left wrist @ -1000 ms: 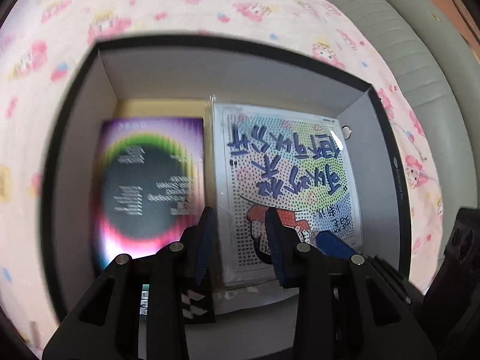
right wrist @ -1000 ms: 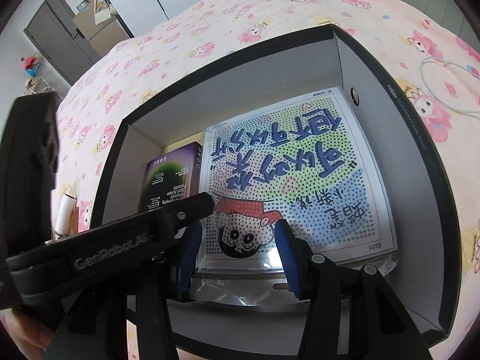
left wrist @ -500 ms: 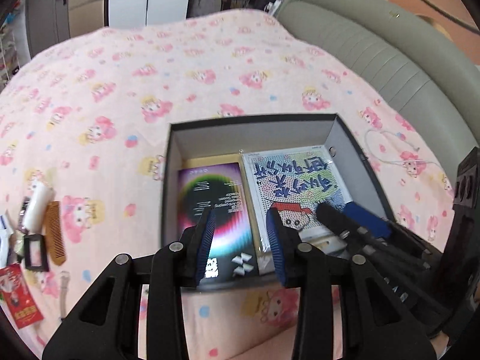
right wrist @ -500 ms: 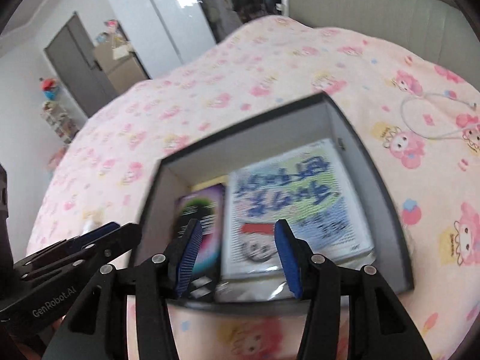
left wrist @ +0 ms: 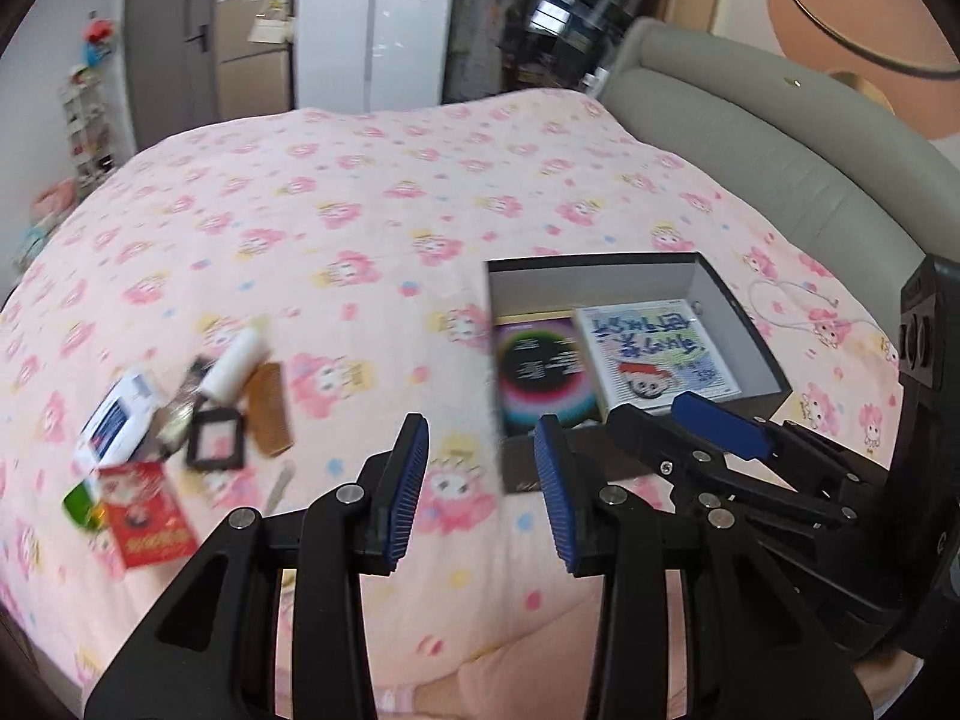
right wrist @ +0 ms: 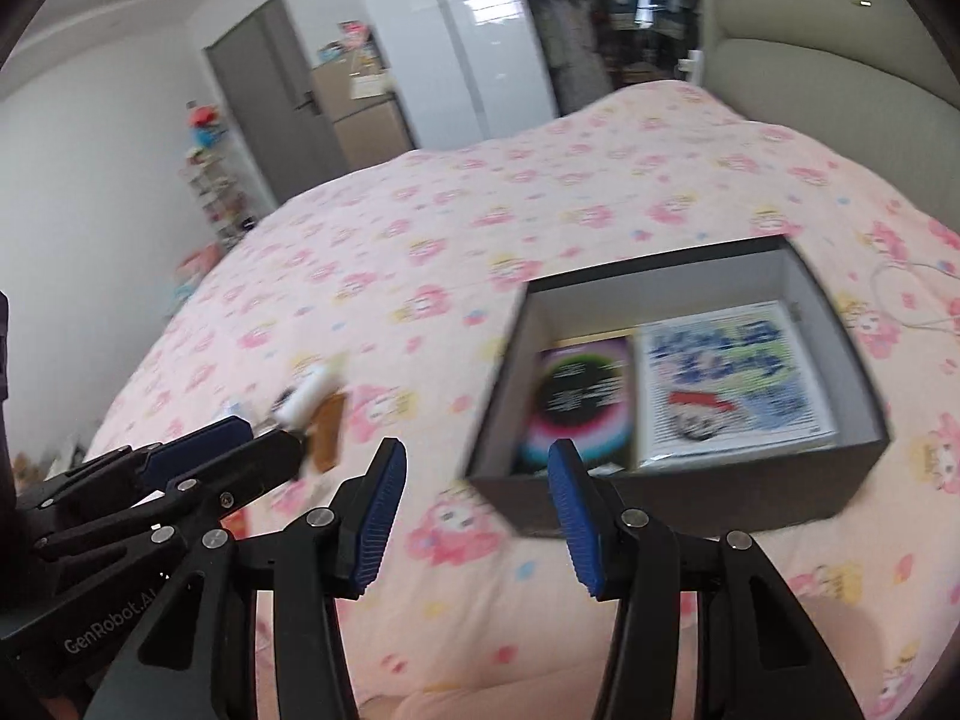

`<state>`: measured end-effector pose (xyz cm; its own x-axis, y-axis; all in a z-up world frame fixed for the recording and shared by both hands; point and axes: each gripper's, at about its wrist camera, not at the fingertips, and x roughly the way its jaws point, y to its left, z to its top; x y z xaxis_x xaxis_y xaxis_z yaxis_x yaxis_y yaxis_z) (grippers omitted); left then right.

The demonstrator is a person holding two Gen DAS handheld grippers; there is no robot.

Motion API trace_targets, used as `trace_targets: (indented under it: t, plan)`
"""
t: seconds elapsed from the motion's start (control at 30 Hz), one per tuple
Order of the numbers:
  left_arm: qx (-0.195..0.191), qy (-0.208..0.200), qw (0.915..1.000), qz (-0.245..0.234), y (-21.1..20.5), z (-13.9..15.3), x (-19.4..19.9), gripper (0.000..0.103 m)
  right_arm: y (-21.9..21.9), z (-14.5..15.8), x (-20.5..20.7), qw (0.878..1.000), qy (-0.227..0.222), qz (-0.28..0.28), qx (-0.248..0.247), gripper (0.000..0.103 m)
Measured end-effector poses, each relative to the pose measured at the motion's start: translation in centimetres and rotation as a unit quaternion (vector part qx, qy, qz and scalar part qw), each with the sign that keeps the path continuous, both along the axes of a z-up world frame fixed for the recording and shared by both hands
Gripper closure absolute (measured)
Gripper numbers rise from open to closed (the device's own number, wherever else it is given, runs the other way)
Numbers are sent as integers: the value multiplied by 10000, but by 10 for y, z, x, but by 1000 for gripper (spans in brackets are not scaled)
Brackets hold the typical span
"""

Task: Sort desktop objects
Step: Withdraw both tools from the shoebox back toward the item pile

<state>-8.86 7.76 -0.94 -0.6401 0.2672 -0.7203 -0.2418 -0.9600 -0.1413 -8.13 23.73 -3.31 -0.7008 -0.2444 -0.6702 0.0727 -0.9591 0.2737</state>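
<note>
Black box [left wrist: 738,300] already holding two flat items, both hand-held grippers, left [left wrist: 480,480] and right [right wrist: 477,501], are hovering released and empty, next needing the comb [left wrist: 271,399]

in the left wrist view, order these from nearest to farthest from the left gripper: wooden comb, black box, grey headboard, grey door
1. wooden comb, just ahead and left of the left gripper on the bedspread.
2. black box, ahead and right; its near corner is about as close as the comb, so these two are hard to split.
3. grey headboard, right, beyond the box.
4. grey door, far left.
</note>
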Motion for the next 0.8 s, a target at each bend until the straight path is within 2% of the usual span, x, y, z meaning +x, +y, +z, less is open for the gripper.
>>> trace_targets:
  t: [0.33,0.47,0.63,0.73,0.8]
  plan:
    - [156,-119,9976,660,-74,-16,37,66,-77,-9,17,9956,34,925,134,57]
    - [182,-156,9961,850,-99,-23,42,67,-104,-16,15,9923,-116,1229,101,61]
    - [355,-129,9929,1127,-135,-25,39,67,-138,-16,6,9878,-139,1540,169,61]
    - [672,-202,9876,1402,-167,-29,29,65,-162,-16,-9,9835,-219,1793,99,61]
    - [920,-350,9798,1743,-195,-37,20,65,-180,-20,-22,9802,-346,1949,36,61]
